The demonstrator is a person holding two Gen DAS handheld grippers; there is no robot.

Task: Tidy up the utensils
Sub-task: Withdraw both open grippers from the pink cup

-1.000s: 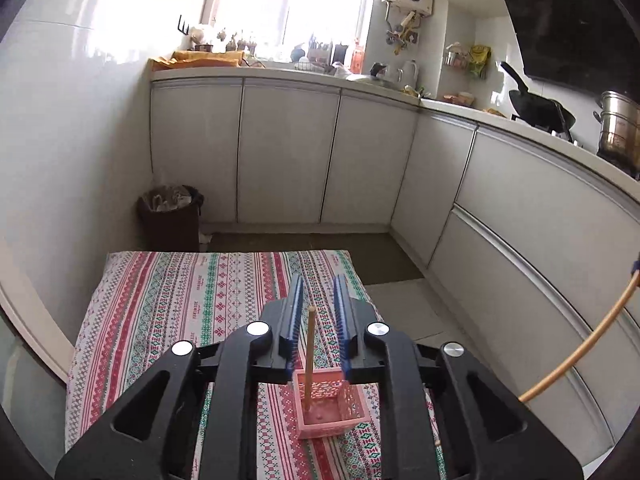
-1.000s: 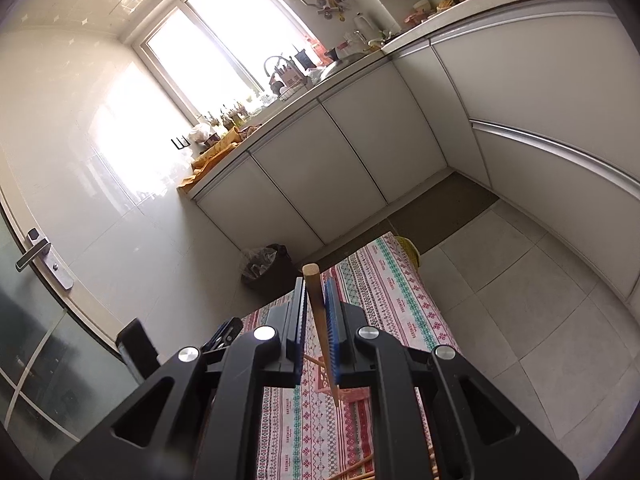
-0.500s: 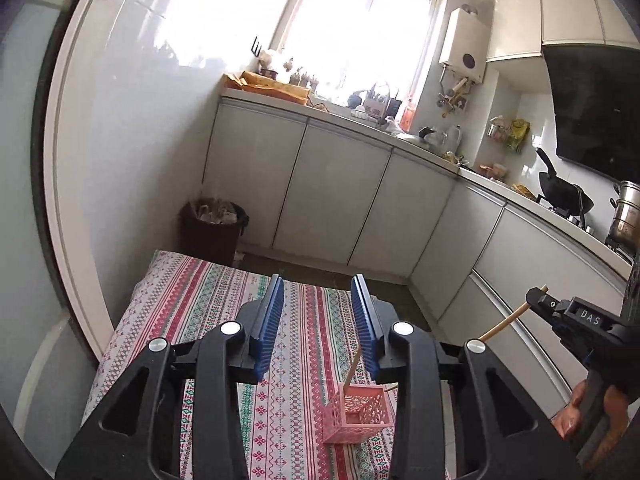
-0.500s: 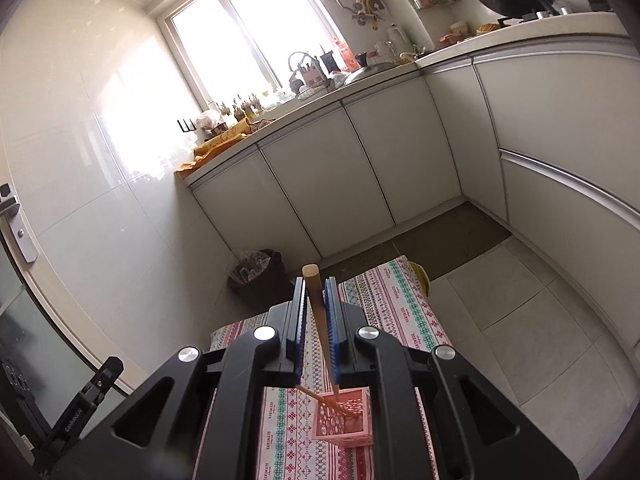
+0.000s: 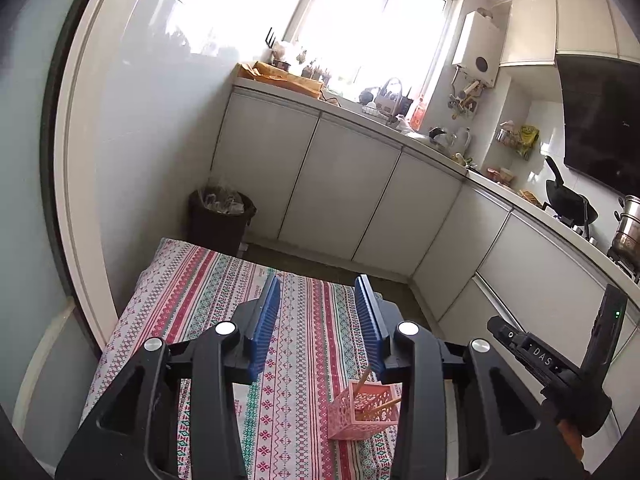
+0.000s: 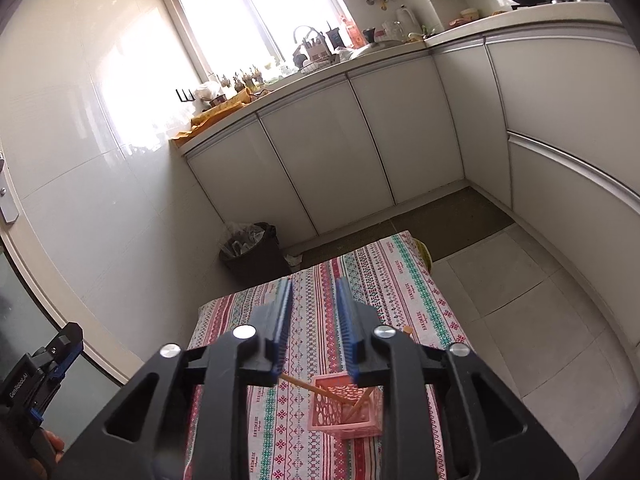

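Both chopsticks (image 6: 320,391) now dropped into pink basket (image 5: 362,414) on the striped cloth (image 5: 208,280), our left gripper (image 5: 318,316) & right gripper (image 6: 312,320) empty w/ jaws opening, but sticks lean, so a bump could tip that light basket.

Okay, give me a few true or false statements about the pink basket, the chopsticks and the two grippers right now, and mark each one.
1. Two chopsticks stand in the pink basket. True.
2. The right gripper clamps a chopstick. False: its jaws are opening and nothing is between them.
3. The basket sits on the striped tablecloth. True.
4. The left gripper holds the basket. False: its jaws are opening and empty, and the basket sits apart on the cloth.
5. The basket lies tipped on its side. False: it stands upright.
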